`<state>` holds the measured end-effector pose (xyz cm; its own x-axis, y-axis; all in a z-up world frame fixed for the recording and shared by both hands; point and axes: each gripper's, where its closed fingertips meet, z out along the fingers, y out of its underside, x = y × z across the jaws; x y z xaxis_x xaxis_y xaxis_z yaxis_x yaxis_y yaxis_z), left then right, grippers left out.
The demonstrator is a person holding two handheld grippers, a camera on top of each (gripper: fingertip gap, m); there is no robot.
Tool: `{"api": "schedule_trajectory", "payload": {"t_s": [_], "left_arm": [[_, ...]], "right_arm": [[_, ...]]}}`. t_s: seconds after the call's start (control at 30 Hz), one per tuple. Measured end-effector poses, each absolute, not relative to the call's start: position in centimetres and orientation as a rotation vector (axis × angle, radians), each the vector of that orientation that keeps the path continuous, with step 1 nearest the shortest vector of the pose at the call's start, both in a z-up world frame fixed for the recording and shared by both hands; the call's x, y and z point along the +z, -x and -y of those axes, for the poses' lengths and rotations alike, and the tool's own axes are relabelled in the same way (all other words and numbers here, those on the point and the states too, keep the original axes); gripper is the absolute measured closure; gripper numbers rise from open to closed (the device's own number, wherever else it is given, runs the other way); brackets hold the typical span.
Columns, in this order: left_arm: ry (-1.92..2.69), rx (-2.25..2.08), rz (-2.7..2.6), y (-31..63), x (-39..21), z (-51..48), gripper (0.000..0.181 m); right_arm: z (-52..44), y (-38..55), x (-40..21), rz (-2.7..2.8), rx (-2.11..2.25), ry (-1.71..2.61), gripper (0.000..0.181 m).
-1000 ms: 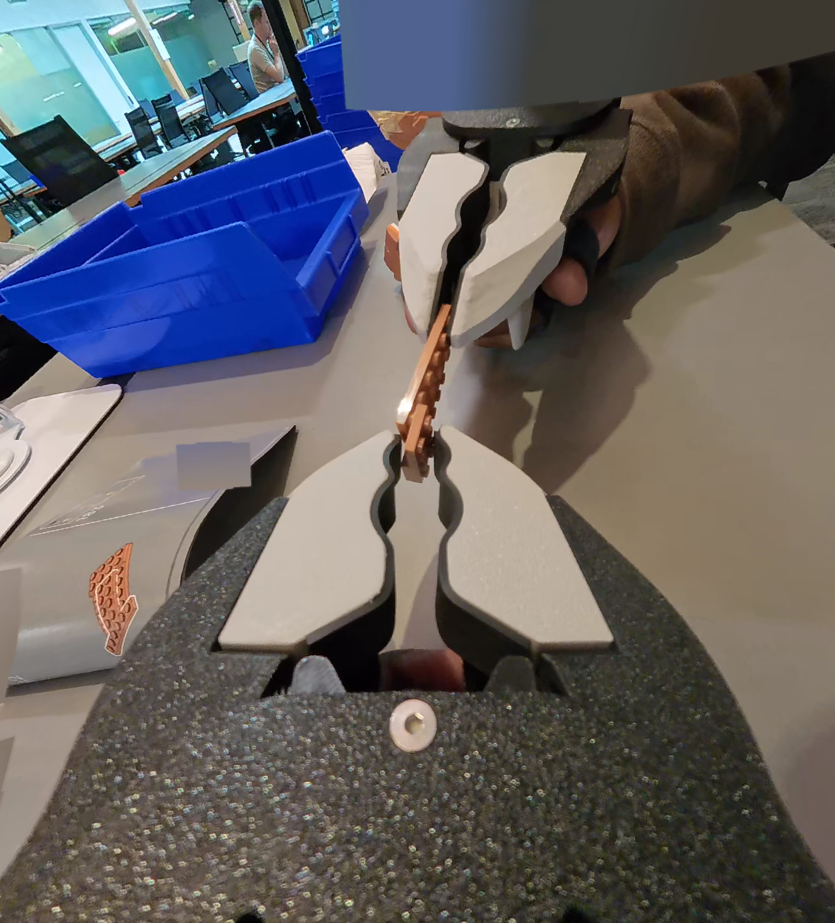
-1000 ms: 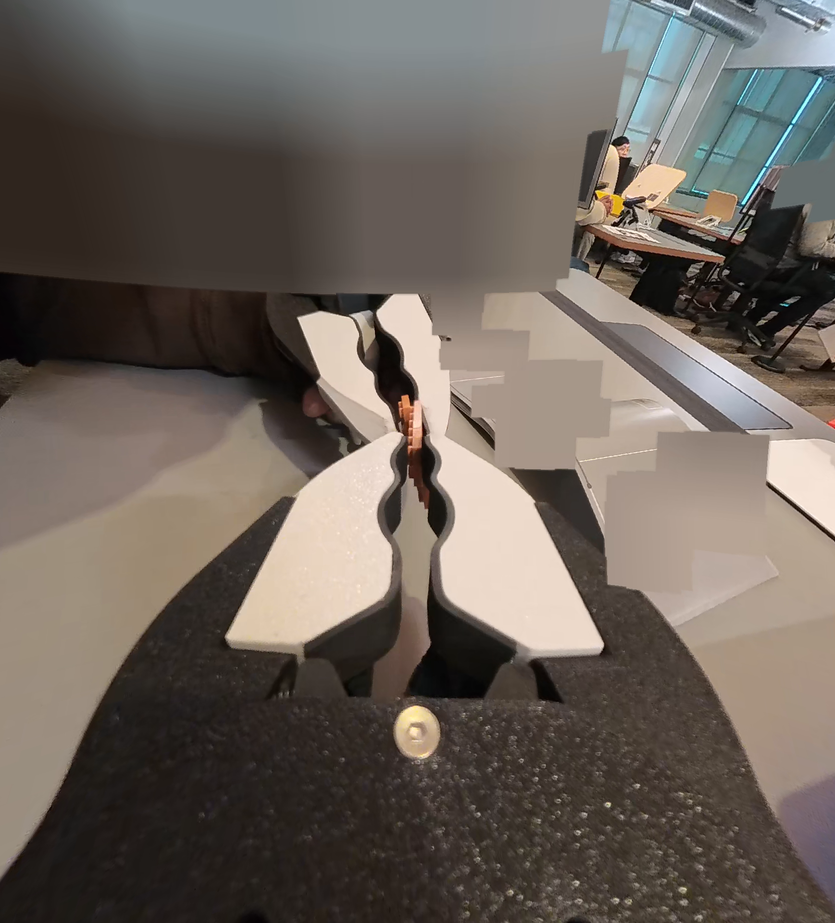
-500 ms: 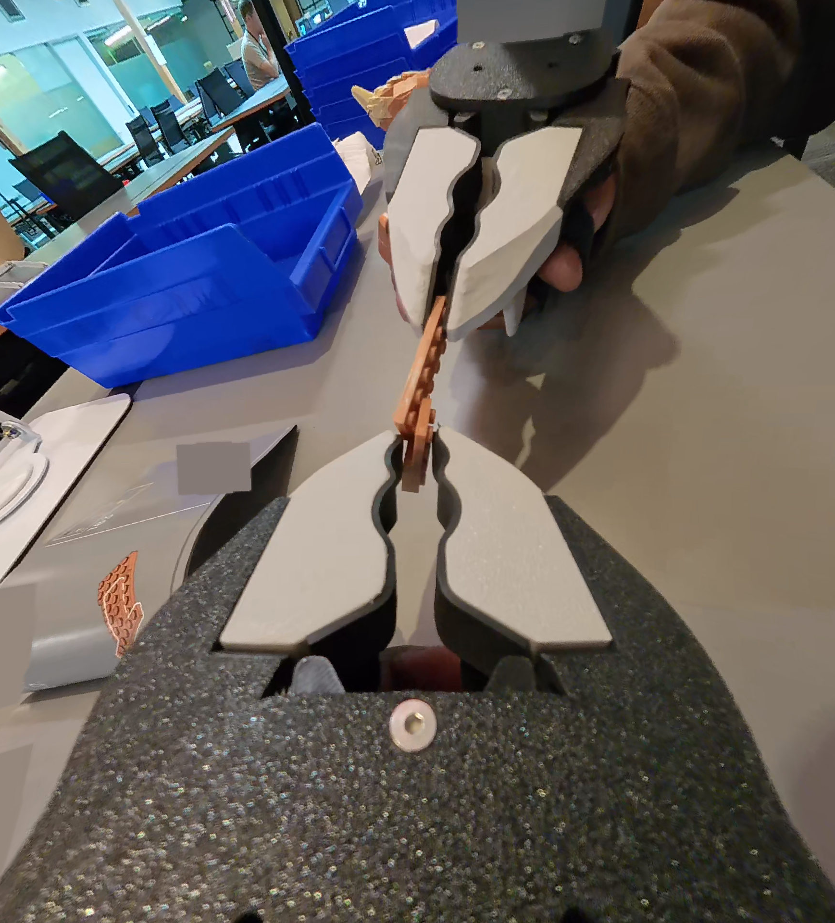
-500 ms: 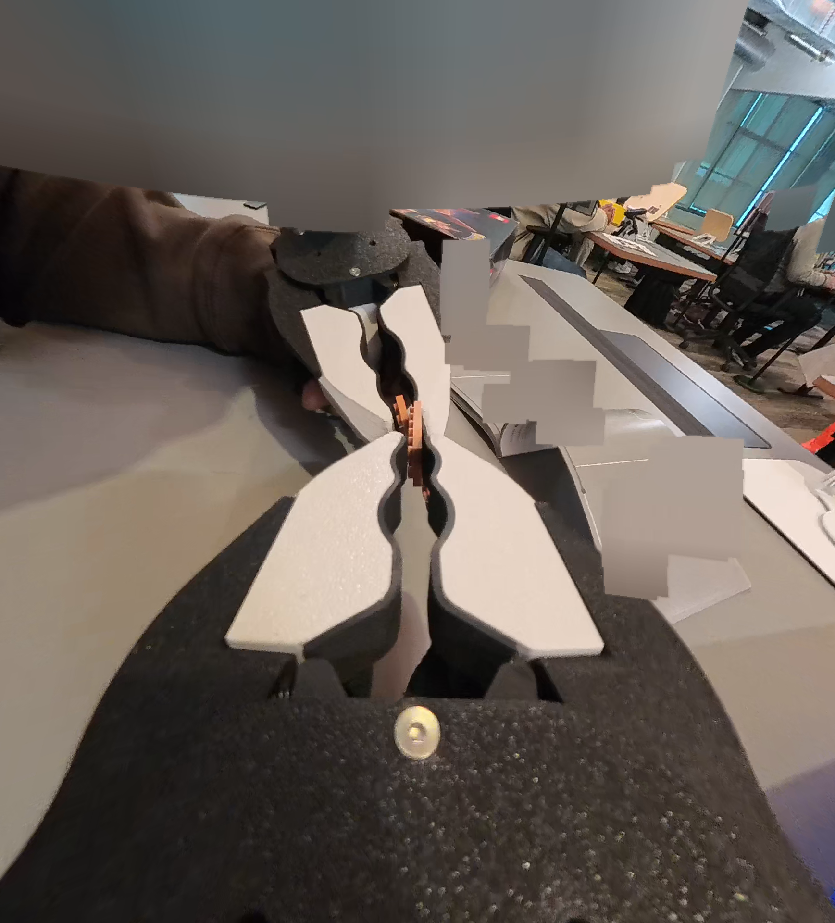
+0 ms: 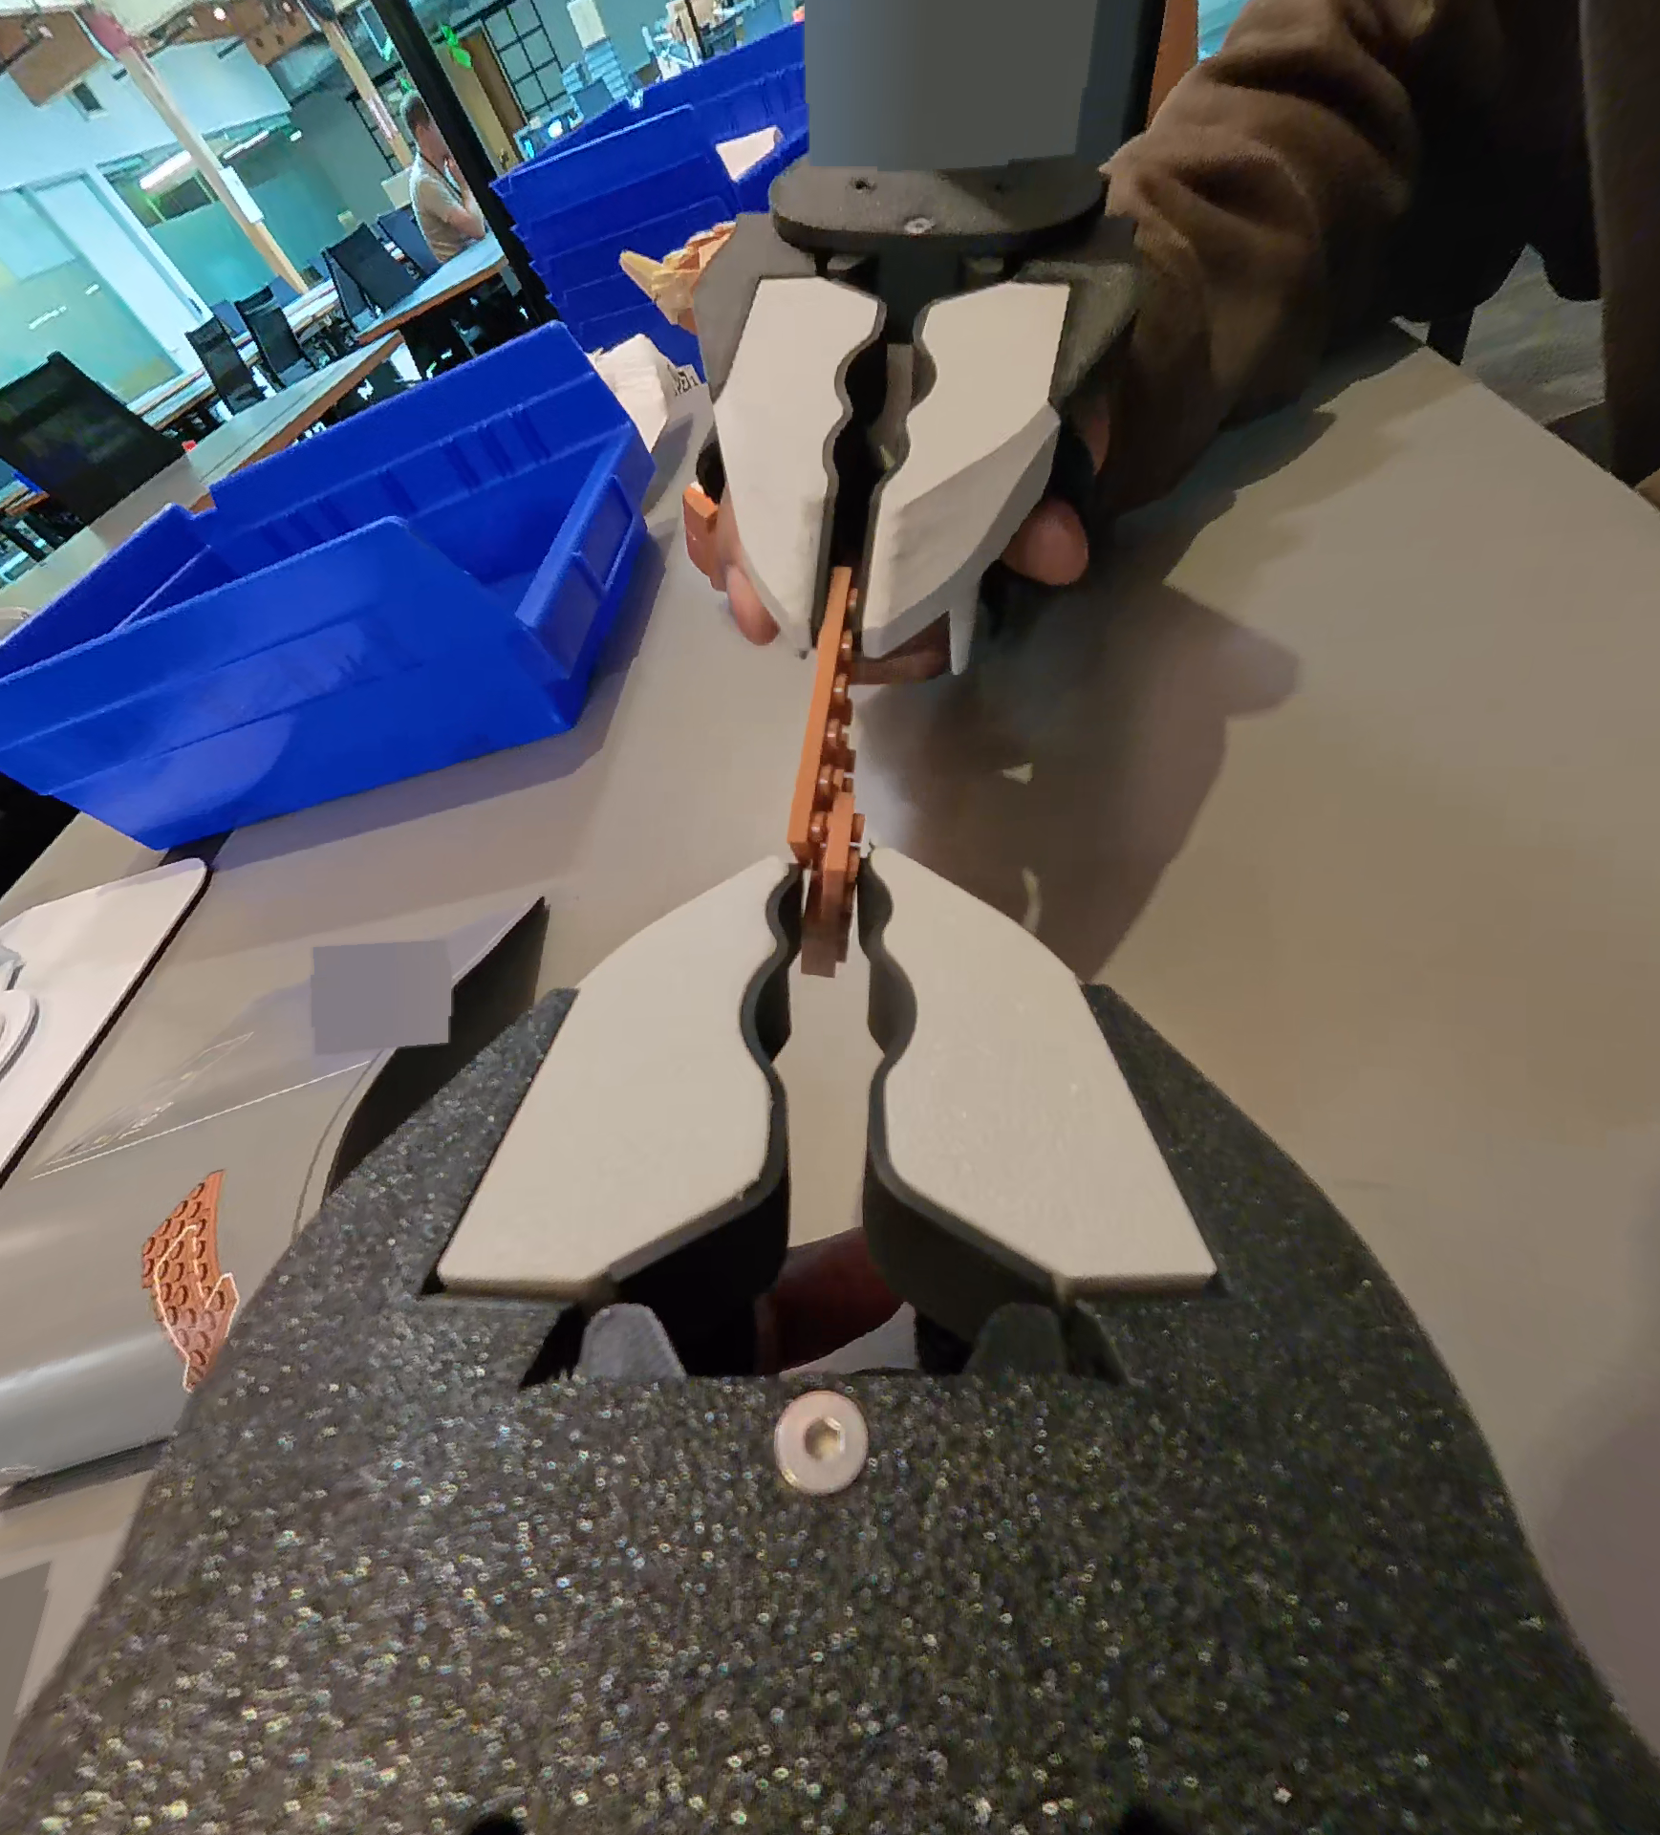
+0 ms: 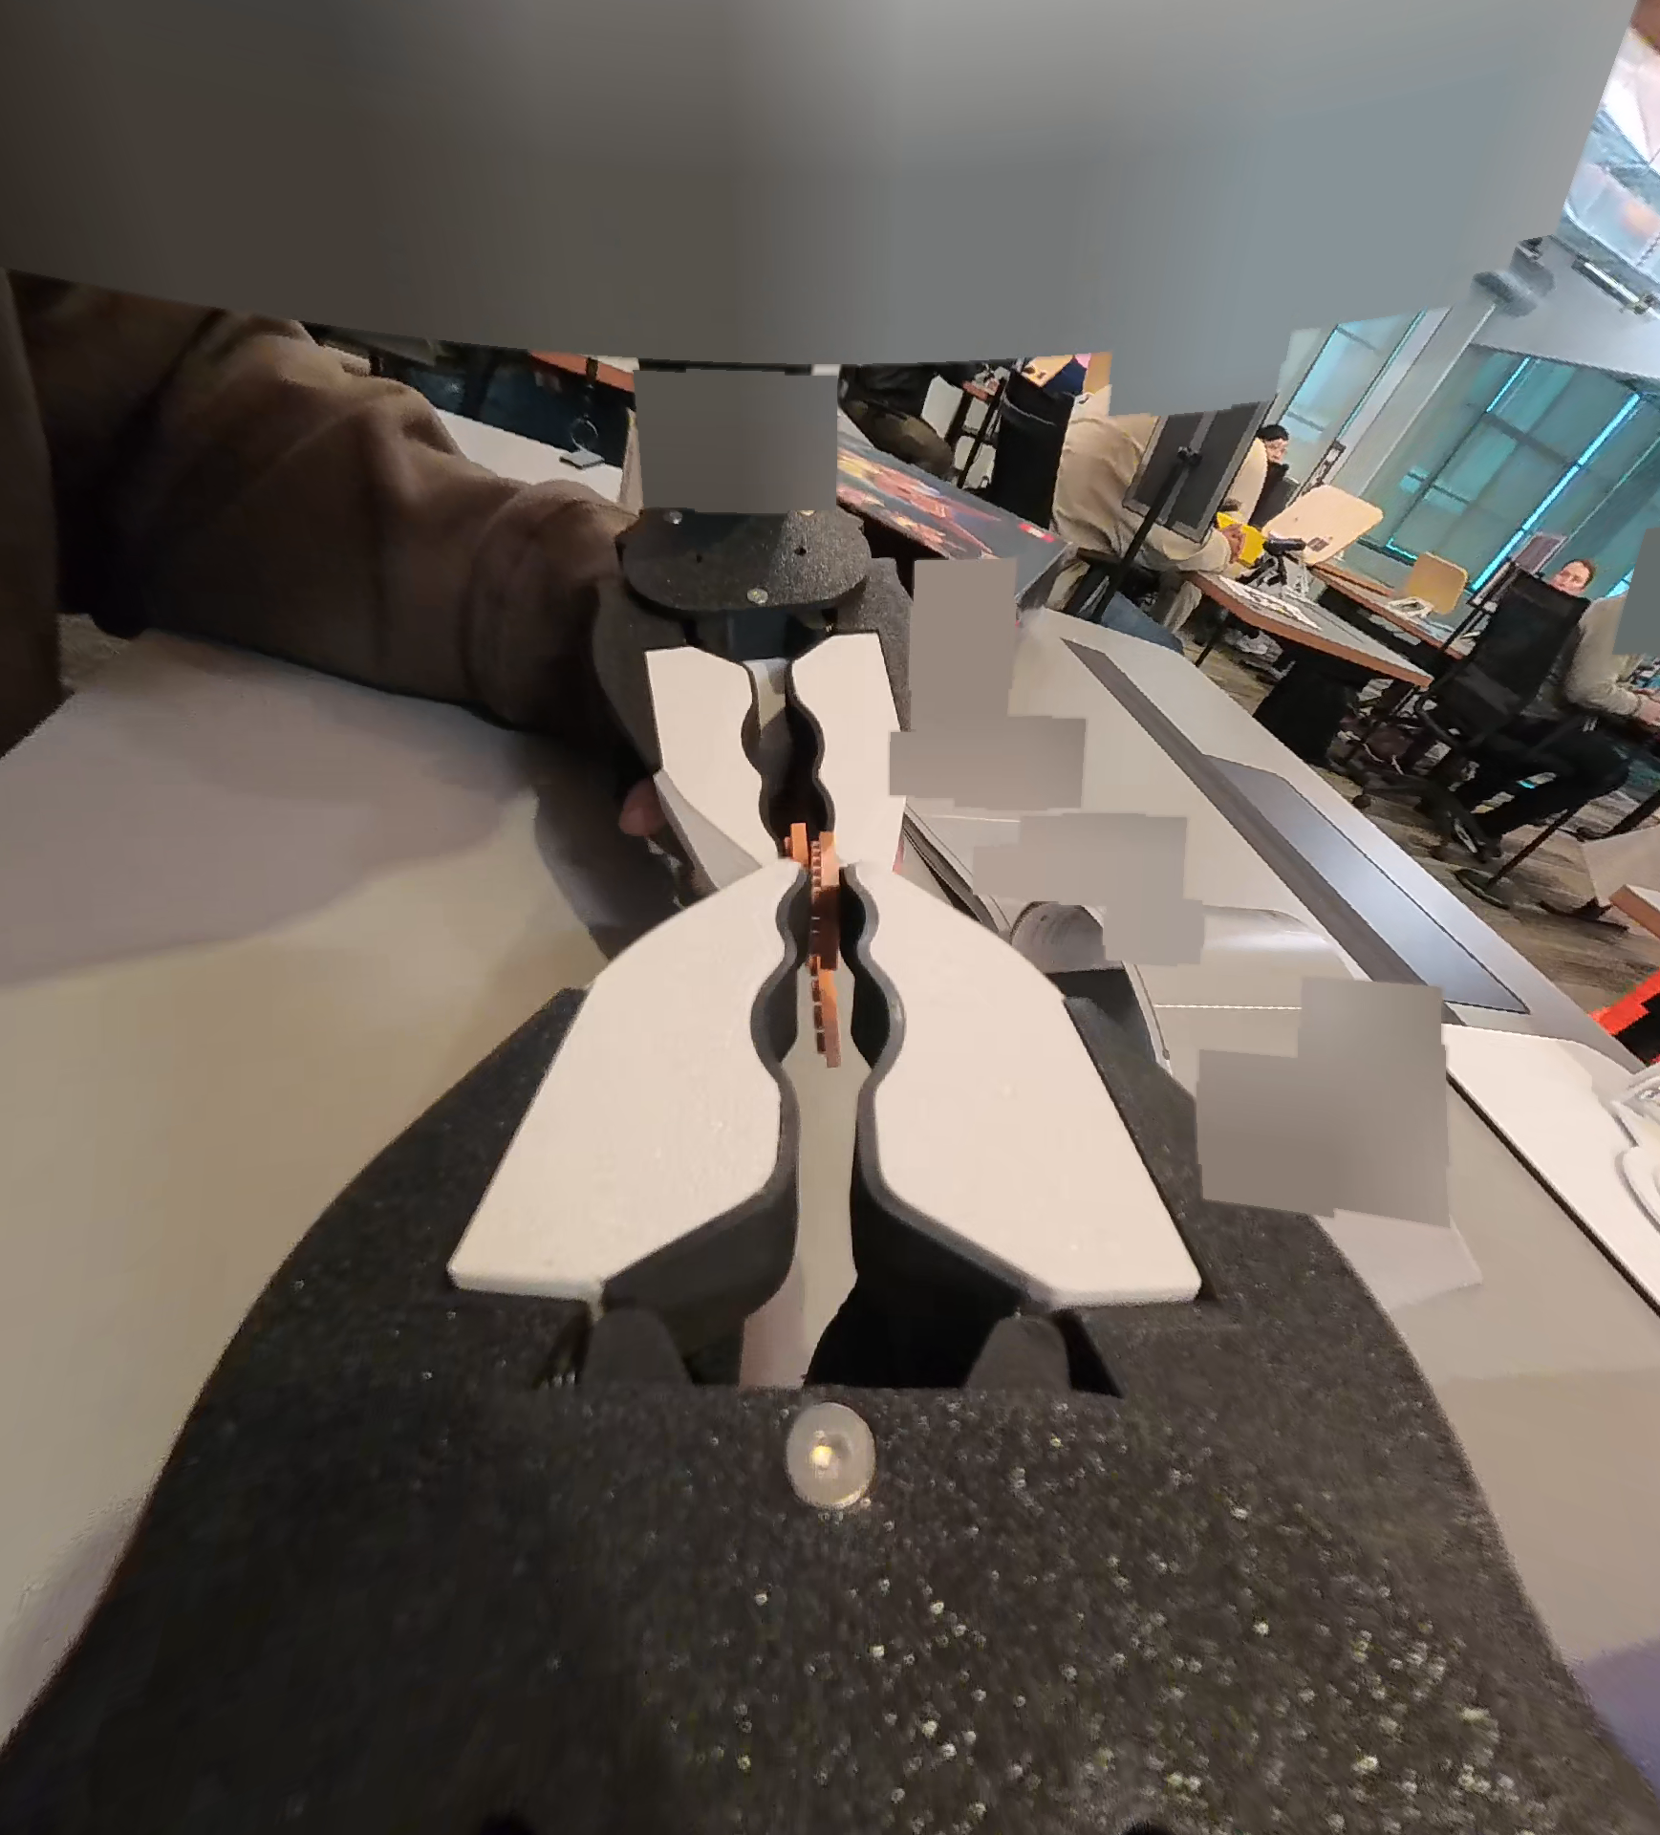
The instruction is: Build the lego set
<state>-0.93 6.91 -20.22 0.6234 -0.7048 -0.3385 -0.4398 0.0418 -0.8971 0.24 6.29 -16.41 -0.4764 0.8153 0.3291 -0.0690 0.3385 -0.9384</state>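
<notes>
My left gripper [image 5: 826, 874] is shut on a small brown lego plate [image 5: 826, 928], held edge-on above the grey table [image 5: 1401, 894]. My right gripper [image 5: 831, 640] faces it from the far side and is shut on a long brown studded plate [image 5: 831, 725]. The two plates overlap and touch at my left fingertips. In the right wrist view my right gripper [image 6: 826, 879] grips the long plate [image 6: 824, 963], and the left gripper [image 6: 806, 844] meets it tip to tip with the small plate [image 6: 796, 842].
Blue bins [image 5: 309, 616] stand at the far left of the table. An open instruction booklet [image 5: 111, 1291] lies at the near left beside a white tray [image 5: 61, 953]. A brown sleeve [image 5: 1302, 248] reaches in from the right. People sit at desks [image 6: 1501, 675] behind. The gap from one gripper's tips to the other's is roughly 4 centimeters.
Both grippers have tilted and shifted a little together, so more of the room behind shows. The two plates stay pressed together and both grips are unchanged.
</notes>
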Motion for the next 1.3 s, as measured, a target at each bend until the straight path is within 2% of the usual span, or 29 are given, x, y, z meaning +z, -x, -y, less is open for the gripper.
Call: {"api": "schedule_trajectory", "payload": {"t_s": [0.93,1.3], "left_arm": [[1.518,-0.388,-0.989,-0.1,-19.2,-5.8,0.172],[1.531,-0.325,-0.97,0.6,-19.2,-6.3,0.172]], "right_arm": [[-5.4,-0.6,-15.9,1.719,1.432,0.627,0.176],[-6.1,0.0,-17.0,1.796,1.377,0.795,0.176]]}}
